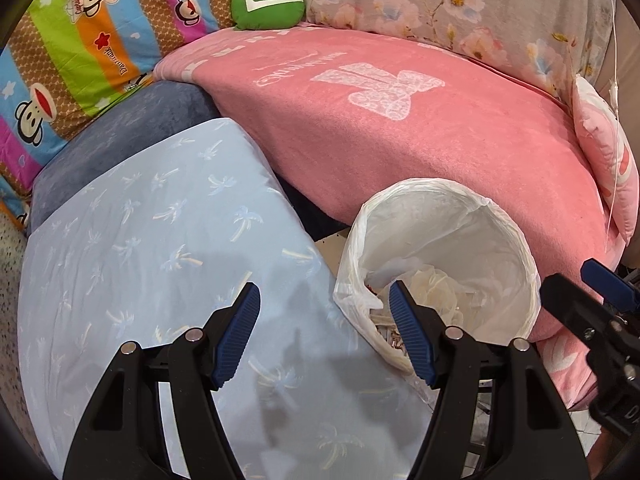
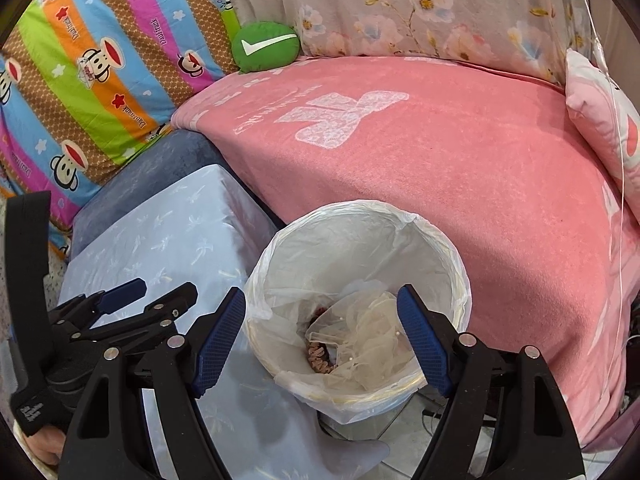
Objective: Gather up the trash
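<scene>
White-lined bin [image 2: 356, 304] already holds gauzy trash [image 2: 360, 344]. Left gripper [image 1: 324, 332] and right gripper [image 2: 322, 336] spread, empty. Judgement: seek leftover litter nearby.

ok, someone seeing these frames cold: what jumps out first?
Probably the white-lined trash bin low in the middle, wedged between the pale blue cloth and the big pink blanket, with gauzy cream netting crumpled inside. Next, the loud striped monkey-print fabric upper left, with a green cushion bearing a white tick beside it. Both the left gripper and right gripper hang open and empty.
</scene>
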`<action>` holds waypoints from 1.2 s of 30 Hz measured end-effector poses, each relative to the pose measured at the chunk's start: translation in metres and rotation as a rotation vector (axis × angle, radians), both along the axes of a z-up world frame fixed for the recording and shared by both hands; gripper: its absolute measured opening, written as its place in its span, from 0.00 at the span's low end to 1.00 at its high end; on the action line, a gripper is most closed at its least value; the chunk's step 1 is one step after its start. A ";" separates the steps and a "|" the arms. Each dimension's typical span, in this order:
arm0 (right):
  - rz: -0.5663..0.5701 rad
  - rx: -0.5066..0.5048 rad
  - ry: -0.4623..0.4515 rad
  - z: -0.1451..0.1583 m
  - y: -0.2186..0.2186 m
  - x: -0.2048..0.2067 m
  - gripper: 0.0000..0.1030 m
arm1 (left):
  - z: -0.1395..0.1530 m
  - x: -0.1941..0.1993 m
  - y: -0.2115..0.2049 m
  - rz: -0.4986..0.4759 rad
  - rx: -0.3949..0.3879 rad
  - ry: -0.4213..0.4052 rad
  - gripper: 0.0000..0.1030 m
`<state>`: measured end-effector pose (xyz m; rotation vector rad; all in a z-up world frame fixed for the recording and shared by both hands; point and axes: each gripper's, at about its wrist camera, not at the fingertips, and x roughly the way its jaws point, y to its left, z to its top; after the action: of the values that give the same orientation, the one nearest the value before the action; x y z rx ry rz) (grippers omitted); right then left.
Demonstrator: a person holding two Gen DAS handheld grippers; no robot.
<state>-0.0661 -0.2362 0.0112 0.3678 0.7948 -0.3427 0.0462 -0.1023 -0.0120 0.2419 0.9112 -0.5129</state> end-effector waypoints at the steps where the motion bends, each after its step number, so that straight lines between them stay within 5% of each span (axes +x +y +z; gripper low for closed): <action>1: 0.003 -0.005 0.002 0.000 0.003 0.000 0.71 | 0.001 -0.002 0.001 0.002 -0.001 0.001 0.62; 11: 0.018 -0.018 0.014 -0.004 0.015 -0.006 0.60 | -0.003 -0.013 0.010 0.014 0.012 0.019 0.67; 22: 0.046 -0.012 0.046 -0.012 0.022 -0.007 0.35 | -0.007 -0.022 0.011 0.013 0.028 0.030 0.67; 36: 0.040 -0.014 0.056 -0.015 0.023 -0.011 0.35 | -0.004 -0.034 0.011 0.010 0.053 -0.015 0.74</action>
<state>-0.0775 -0.2130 -0.0038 0.3302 0.8528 -0.3218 0.0123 -0.0911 -0.0159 0.2887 0.9119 -0.4774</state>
